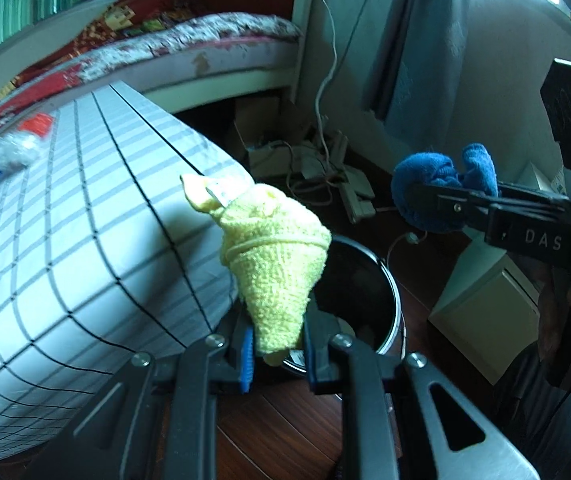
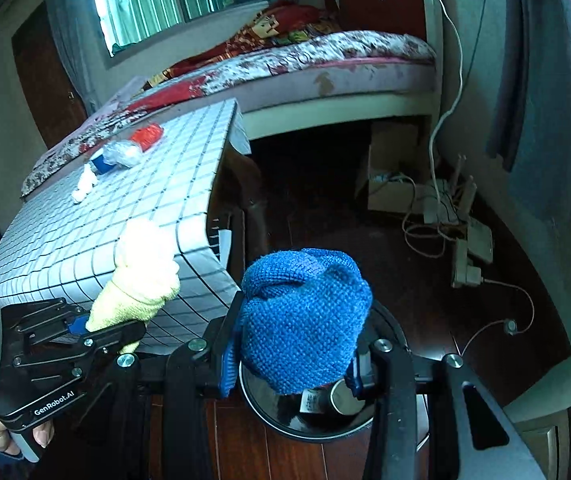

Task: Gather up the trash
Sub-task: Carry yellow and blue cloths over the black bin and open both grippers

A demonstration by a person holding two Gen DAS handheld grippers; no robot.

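Observation:
My left gripper (image 1: pixel 277 354) is shut on a bundled yellow cloth (image 1: pixel 273 256), held above the black round bin (image 1: pixel 381 280) on the wooden floor. My right gripper (image 2: pixel 293 364) is shut on a bundled blue cloth (image 2: pixel 305 320), directly over the same bin (image 2: pixel 277 412), whose inside holds a few items. In the left wrist view the blue cloth (image 1: pixel 441 192) and right gripper come in from the right. The yellow cloth (image 2: pixel 141 280) and left gripper (image 2: pixel 113 330) show at lower left in the right wrist view.
A table with a grid-patterned cloth (image 2: pixel 125 208) stands left of the bin, with a red packet (image 2: pixel 147 136), a clear wrapper (image 2: pixel 123 154) and white scraps (image 2: pixel 83 186) on it. A bed (image 2: pixel 325 60) lies behind. Cables and boxes (image 2: pixel 441 200) clutter the floor by the wall.

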